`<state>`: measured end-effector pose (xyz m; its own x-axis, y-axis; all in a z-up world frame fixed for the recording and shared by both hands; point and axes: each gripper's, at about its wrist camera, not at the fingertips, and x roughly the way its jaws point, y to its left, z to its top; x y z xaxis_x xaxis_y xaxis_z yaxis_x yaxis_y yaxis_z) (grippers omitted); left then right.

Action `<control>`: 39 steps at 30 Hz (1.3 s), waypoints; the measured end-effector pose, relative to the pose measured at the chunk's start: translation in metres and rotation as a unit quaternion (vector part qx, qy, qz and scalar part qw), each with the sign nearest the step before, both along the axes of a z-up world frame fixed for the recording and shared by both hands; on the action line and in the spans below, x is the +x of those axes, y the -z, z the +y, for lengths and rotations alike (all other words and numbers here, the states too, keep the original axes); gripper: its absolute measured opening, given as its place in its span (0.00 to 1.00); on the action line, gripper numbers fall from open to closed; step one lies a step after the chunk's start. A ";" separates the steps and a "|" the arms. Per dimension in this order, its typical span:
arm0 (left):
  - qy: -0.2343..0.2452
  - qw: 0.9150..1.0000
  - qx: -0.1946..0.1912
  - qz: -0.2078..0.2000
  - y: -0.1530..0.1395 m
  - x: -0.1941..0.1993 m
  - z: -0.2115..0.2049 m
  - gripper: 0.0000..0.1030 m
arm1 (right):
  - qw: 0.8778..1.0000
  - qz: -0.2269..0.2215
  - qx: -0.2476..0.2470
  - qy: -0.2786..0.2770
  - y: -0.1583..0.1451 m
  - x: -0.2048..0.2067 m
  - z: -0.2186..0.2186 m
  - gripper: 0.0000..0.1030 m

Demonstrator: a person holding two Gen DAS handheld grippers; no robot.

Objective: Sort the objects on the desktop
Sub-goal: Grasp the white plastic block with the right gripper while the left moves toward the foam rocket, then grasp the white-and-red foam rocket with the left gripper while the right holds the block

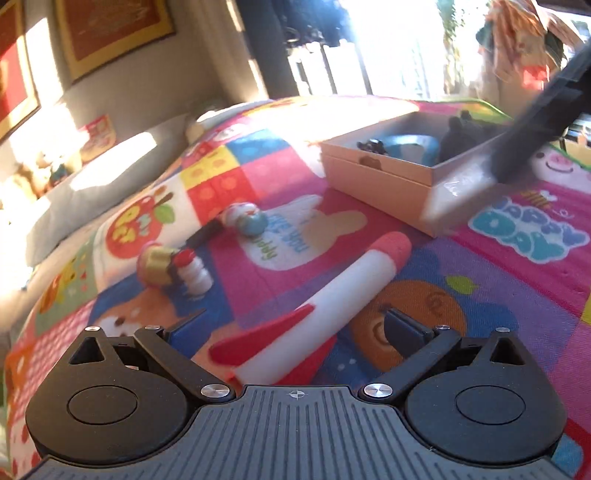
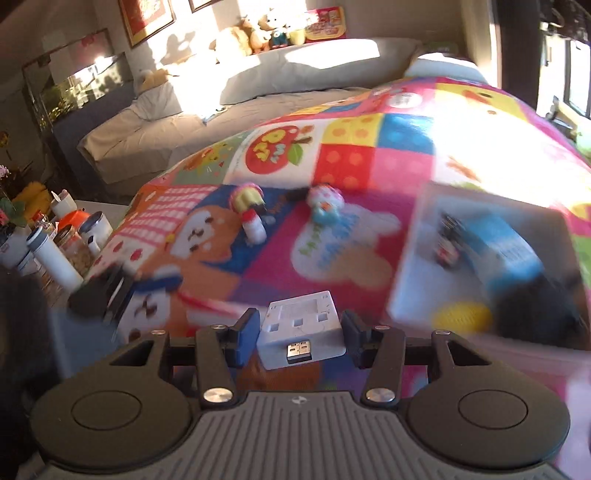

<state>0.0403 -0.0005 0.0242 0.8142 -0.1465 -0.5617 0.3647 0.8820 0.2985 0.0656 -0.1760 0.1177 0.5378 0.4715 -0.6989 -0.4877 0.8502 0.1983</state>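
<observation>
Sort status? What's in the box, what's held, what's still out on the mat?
Done: box already holds a blue item and a dark plush.
In hand: right gripper has a white USB adapter between its fingers; whether the pads press it is unclear. Left gripper is open around a white-and-red foam rocket.
Left: two small figurines on the mat.

low sun floods your room. framed red-and-gold pictures [image 1: 110, 33] hang on the grey wall. you have a bright window [image 1: 399, 44] ahead, a grey sofa [image 2: 280, 74] with plush toys [image 2: 258, 35] along its back, and a glass tank [image 2: 74, 88] beside it.
</observation>
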 end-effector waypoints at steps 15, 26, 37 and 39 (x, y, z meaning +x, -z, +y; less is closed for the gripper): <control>-0.070 0.996 -0.019 0.057 0.006 0.010 -0.001 0.60 | 0.992 -0.046 -0.023 0.116 0.073 -0.072 -0.068 0.61; 0.068 0.990 -0.087 0.089 -0.020 -0.049 -0.036 0.83 | 0.990 -0.065 -0.038 0.121 0.077 -0.081 -0.065 0.83; 0.030 0.993 -0.060 0.092 -0.022 -0.072 0.006 0.93 | 0.988 -0.047 -0.051 0.135 0.088 -0.087 -0.078 0.97; 0.028 0.994 -0.054 0.095 -0.016 -0.076 0.007 0.92 | 0.988 -0.031 -0.050 0.142 0.096 -0.083 -0.079 0.98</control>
<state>-0.0353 0.0064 0.0407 0.6843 -0.2563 -0.6826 0.4549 0.8817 0.1250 -0.0174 -0.2551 0.0220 0.6811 0.2264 -0.6963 -0.2359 0.9681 0.0840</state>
